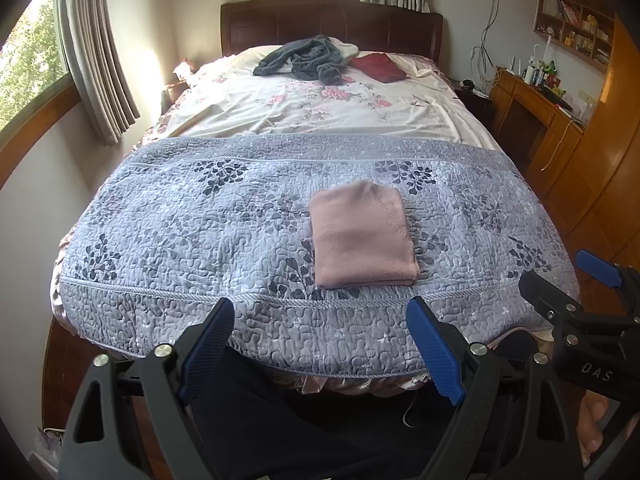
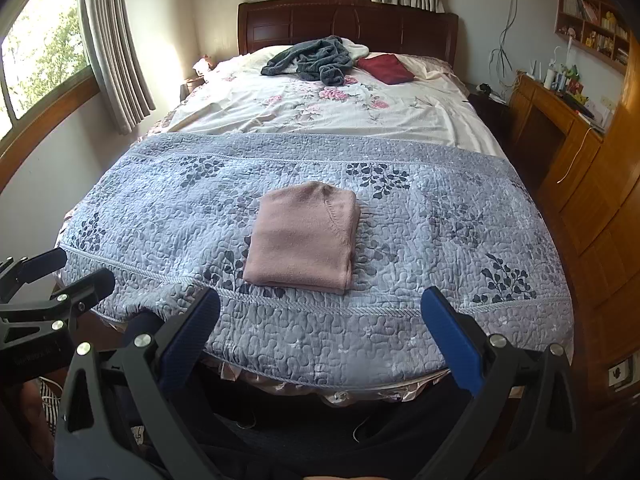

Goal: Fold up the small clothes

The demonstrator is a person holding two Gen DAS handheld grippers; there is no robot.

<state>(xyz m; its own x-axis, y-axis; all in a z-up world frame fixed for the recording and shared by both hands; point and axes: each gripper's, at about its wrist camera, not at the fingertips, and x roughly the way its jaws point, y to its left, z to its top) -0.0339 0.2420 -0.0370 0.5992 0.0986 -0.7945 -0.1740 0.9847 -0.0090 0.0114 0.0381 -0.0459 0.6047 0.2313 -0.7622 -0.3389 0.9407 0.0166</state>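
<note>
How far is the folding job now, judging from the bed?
Done: the pink garment lies folded in a neat rectangle on the grey quilt. In hand: nothing; the left gripper and right gripper are open and empty. Possibly left: the crumpled grey garment near the headboard.

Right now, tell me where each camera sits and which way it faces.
Left wrist: on the left claw at the bed's foot, facing the headboard; right claw shows at its right edge.
Right wrist: on the right claw, same heading; left claw at its left edge.
Shared: folded pink garment on the grey quilt.
</note>
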